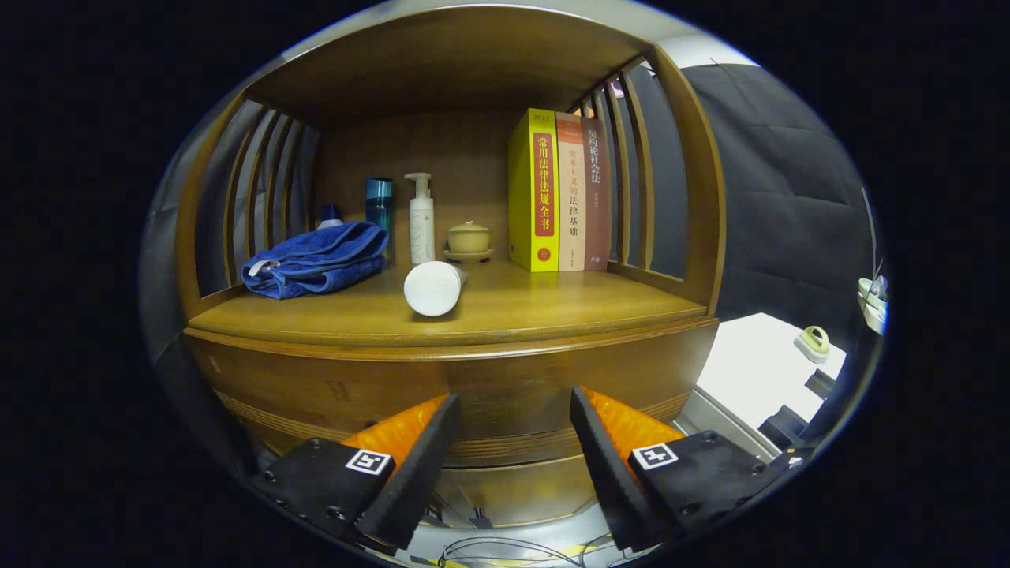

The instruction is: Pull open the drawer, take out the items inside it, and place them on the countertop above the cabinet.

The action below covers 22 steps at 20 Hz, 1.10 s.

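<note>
Your gripper (511, 410) hangs in front of the wooden cabinet (316, 379) with its two fingers spread wide and nothing between them but the cabinet's curved front. Just ahead of the fingertips, in the gap between them, you see the drawer (513, 394) front, and it looks closed, flush with the band of wood around it; neither finger touches it as far as you can tell. Above and beyond the fingers runs the countertop (552, 304). On it, nearest you and a little left of the gap's middle, a white tube (433, 288) lies on its side with its round end toward you. Further left a blue towel (317, 259) sits bunched up, with a small bottle cap (330, 214) peeking out behind it. Behind the tube, toward the back panel, stand a blue bottle (379, 201) and a white pump bottle (420, 221) side by side, and just right of them a lidded cup (469, 238) on a saucer. To the right of that, three books (560, 193) stand upright against the slatted side of the shelf. Off past your right finger you can see a white table (757, 367) with a small object on it, too small to identify.
</note>
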Motion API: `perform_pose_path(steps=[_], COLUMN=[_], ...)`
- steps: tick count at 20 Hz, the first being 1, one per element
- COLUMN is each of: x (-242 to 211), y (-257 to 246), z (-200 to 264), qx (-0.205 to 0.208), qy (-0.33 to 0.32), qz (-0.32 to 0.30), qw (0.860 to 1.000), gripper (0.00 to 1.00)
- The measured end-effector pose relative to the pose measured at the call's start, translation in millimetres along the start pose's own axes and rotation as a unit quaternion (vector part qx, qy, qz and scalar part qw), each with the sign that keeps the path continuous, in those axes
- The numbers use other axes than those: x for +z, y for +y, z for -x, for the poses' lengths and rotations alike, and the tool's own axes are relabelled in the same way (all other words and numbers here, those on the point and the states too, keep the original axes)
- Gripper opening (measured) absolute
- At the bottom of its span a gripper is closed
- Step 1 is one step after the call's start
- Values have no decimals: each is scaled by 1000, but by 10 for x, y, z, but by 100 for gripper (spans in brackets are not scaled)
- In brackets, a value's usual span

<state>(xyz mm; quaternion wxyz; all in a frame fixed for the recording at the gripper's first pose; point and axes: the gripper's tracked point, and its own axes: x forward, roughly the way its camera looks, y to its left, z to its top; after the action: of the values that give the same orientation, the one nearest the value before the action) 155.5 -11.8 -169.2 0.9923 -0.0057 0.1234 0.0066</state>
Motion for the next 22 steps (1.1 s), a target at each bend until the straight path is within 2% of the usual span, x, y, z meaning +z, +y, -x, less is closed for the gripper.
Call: perform_pose_path(steps=[7,14,18,22], x=[151,1181,1882,2455], y=[-123,-345,-536,-581], z=[65,479,840,1172], qx=[-8,4,0,17], qy=[4,-26,-58,-79], qz=[-2,-28,-10,-11], qw=[1000,999,998,997], gripper=[95,96,96,96])
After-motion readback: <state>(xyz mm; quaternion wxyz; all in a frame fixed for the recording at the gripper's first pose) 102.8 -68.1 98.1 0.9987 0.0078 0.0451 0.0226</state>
